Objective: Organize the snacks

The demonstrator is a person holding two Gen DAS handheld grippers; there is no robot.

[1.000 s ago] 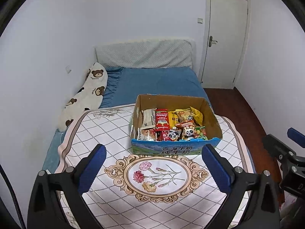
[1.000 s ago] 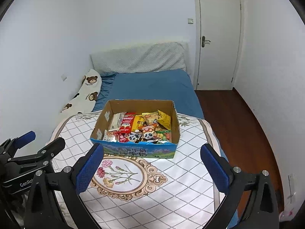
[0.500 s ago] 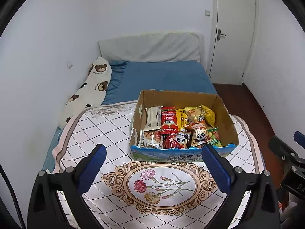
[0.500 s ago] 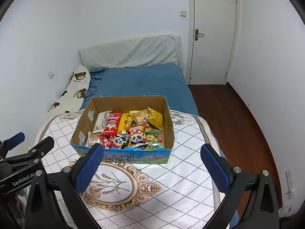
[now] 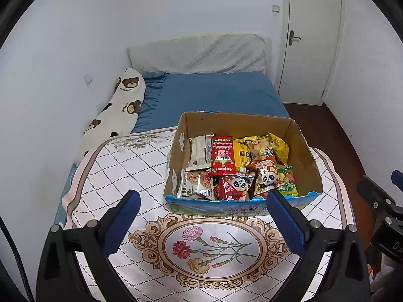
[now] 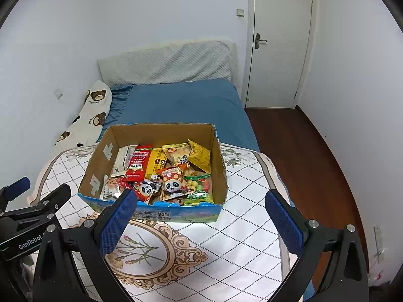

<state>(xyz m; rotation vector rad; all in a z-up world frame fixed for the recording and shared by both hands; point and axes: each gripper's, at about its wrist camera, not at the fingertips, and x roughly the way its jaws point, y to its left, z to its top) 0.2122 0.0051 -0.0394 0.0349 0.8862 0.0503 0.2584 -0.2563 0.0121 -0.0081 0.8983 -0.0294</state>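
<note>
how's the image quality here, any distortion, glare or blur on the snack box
Left wrist view: strong fisheye bending, the door frame curves and the corners go black; the snack box is sharp, with slight sheen on the wrappers. Right wrist view: same bending and dark corners, soft even light, no hard shadows on the tablecloth; the open right gripper looks large up close.
</note>
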